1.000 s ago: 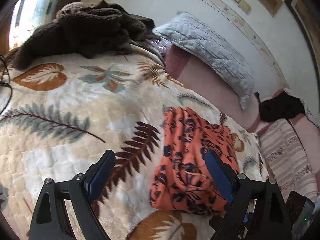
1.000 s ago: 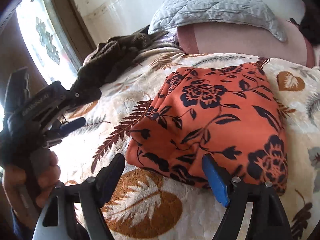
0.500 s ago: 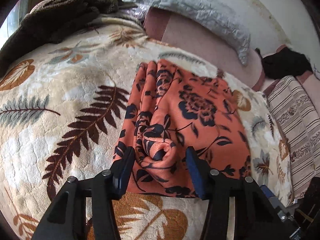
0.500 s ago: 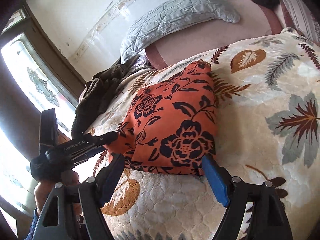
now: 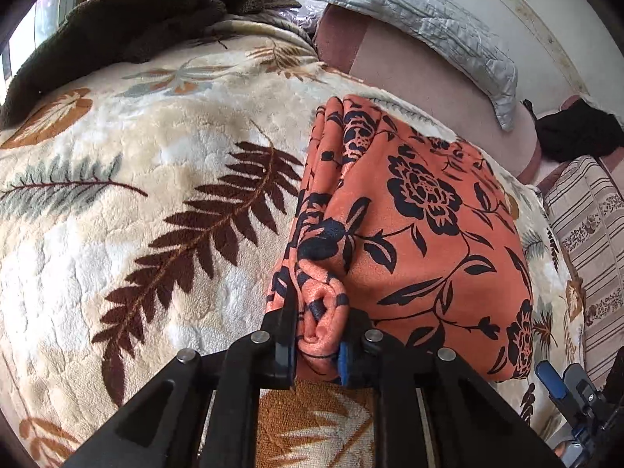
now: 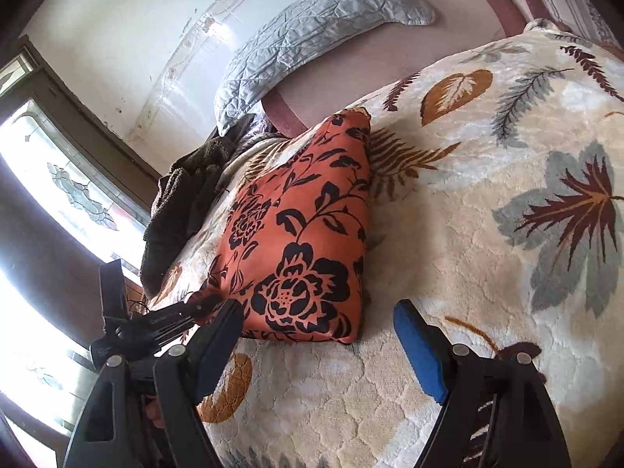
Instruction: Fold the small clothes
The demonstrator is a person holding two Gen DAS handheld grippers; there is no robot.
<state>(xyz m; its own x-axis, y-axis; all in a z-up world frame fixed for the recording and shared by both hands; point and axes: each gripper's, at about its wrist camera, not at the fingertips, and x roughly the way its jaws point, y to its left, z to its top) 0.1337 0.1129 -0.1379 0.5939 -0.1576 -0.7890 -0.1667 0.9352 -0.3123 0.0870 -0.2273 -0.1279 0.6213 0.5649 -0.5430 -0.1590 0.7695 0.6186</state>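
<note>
Left wrist view is showing the bed (image 5: 117,234) under a leafy blanket (image 5: 163,179), and the folded orange cloth (image 5: 421,226) is lying on it, with a brown throw (image 5: 132,19) and pillow (image 5: 409,4) sitting well behind. The left hand-held gripper (image 5: 318,345) has just been closing, and it's now pinching a bunched near corner of the cloth between its pads. Honestly that bite is looking thick, several layers rolled together, so I'm guessing a lift could be dragging the whole stack open or letting inner layers slip out. The right hand-held gripper (image 6: 316,345) is hanging wide open and holding nothing, just off the other near corner. If only one side is going up, the fold is probably skewing.
</note>
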